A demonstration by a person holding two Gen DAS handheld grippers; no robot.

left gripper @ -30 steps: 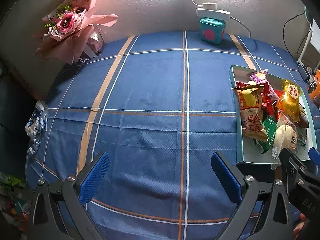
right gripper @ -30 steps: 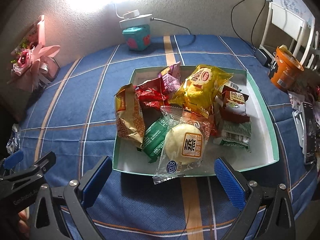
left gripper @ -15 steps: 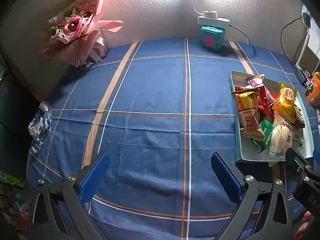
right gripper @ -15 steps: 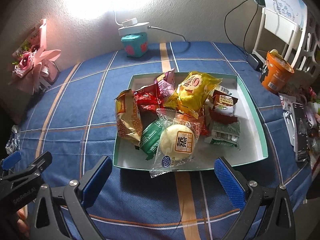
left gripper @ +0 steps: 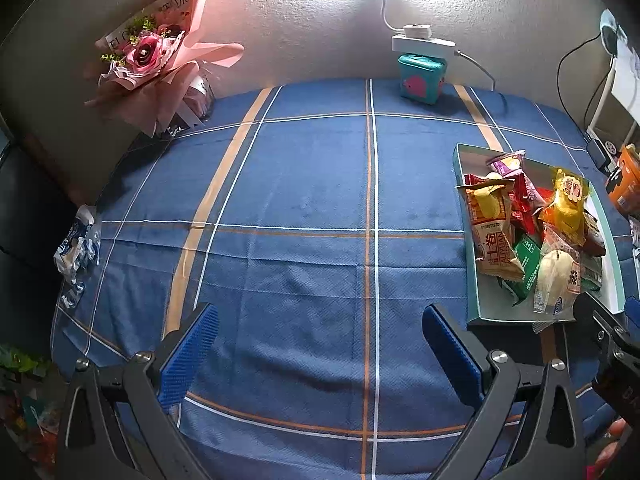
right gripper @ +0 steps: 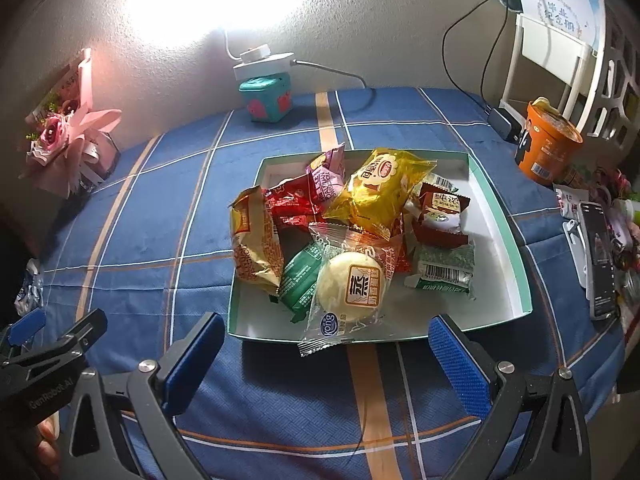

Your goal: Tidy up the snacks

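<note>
We are holding the left gripper (left gripper: 316,344) and right gripper (right gripper: 322,350) spread and empty above the blue cloth (left gripper: 304,208), seeing the snacks (right gripper: 352,232) heaped in the tray (right gripper: 500,216) at twelve o'clock of the right one, which is fitting either gathered-in or awaiting sorting.

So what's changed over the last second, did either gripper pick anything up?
No. Both have pulled back from the table: the white tray with teal rim and its snack packets look smaller and farther in both views. The left gripper and right gripper stay open and empty. The snacks, including the clear-wrapped white bun overhanging the near rim, lie as before.
</note>
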